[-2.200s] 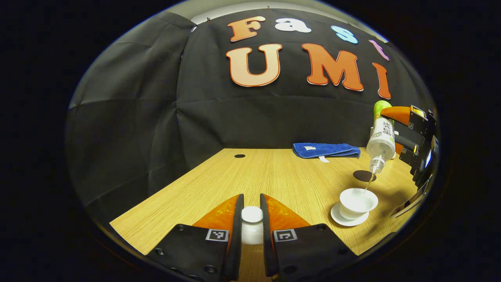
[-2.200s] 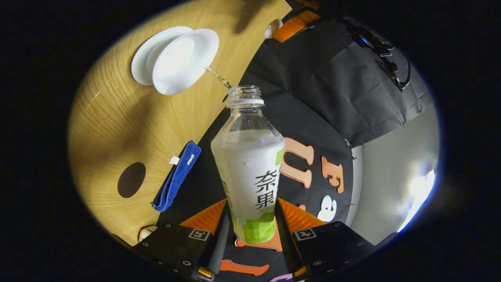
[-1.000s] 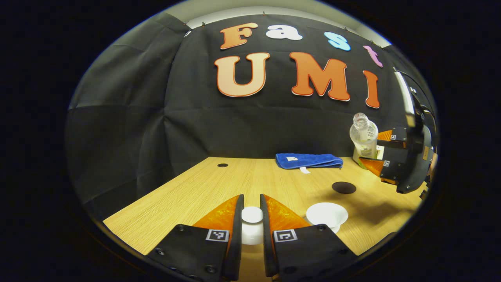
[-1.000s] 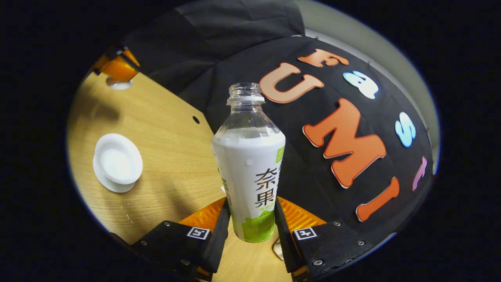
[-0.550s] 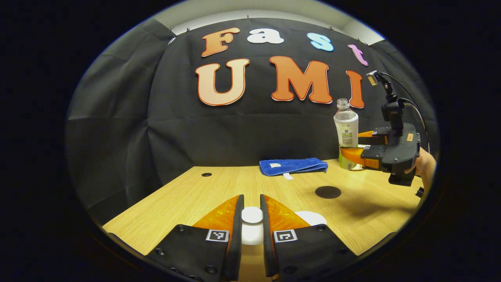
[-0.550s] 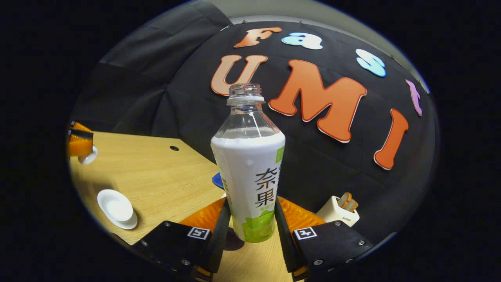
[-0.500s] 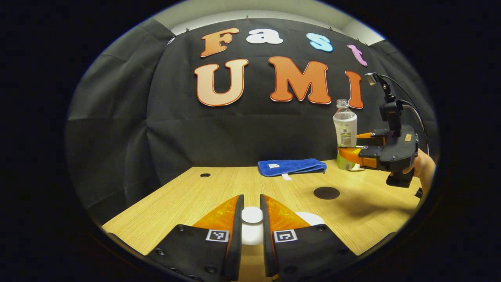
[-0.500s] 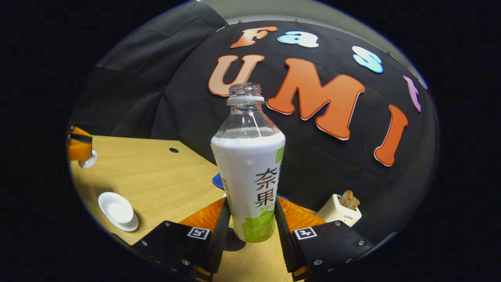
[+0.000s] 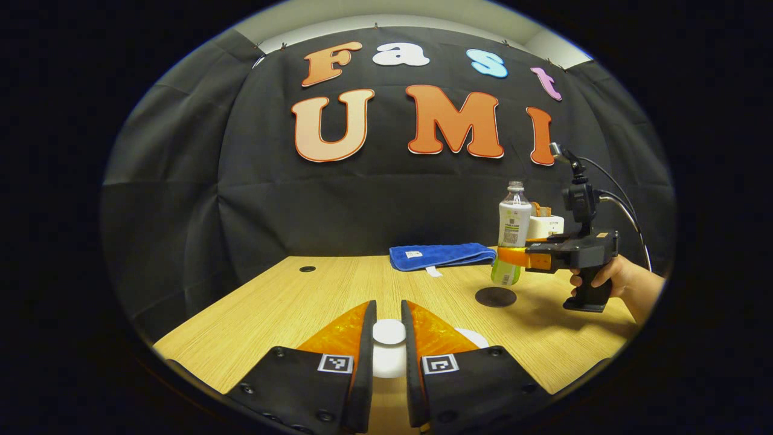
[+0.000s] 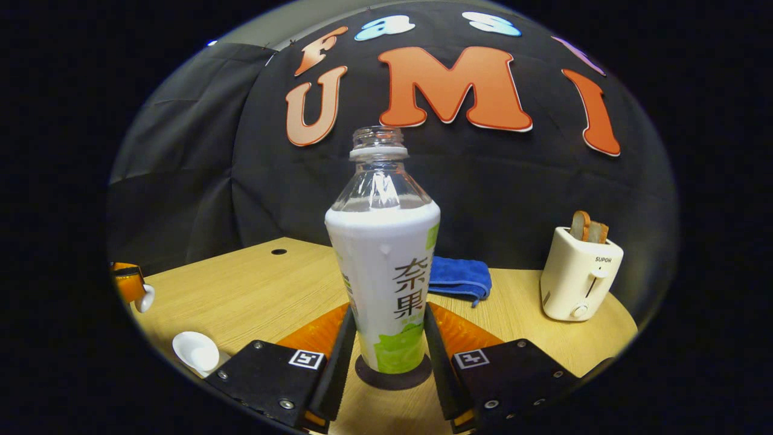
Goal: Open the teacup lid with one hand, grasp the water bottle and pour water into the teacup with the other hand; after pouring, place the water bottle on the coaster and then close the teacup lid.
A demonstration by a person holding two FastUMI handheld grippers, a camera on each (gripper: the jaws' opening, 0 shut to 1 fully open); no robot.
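Observation:
My right gripper [image 10: 388, 317] is shut on the lower body of the uncapped water bottle [image 10: 386, 266], which stands upright. Its base hangs right over the dark round coaster [image 10: 392, 373]; I cannot tell whether they touch. In the left gripper view, the bottle [image 9: 512, 241] and right gripper [image 9: 543, 257] sit just above the coaster [image 9: 495, 296], with a hand [image 9: 613, 278] on the grip. My left gripper [image 9: 388, 305] is shut on the white teacup lid [image 9: 388, 347]. The uncovered white teacup [image 10: 195, 350] rests on its saucer, its rim [image 9: 474, 336] peeking out behind my left gripper's right finger.
A folded blue towel [image 9: 441, 255] lies at the back of the wooden table [image 9: 290, 302]. A white toaster [image 10: 580, 275] with bread in it stands back right. A small round hole [image 9: 307, 268] marks the table's far left.
The bottle went from tipped and pouring into the teacup to upright, then swung away and came down over the coaster. My left gripper kept the lid and drifted slightly.

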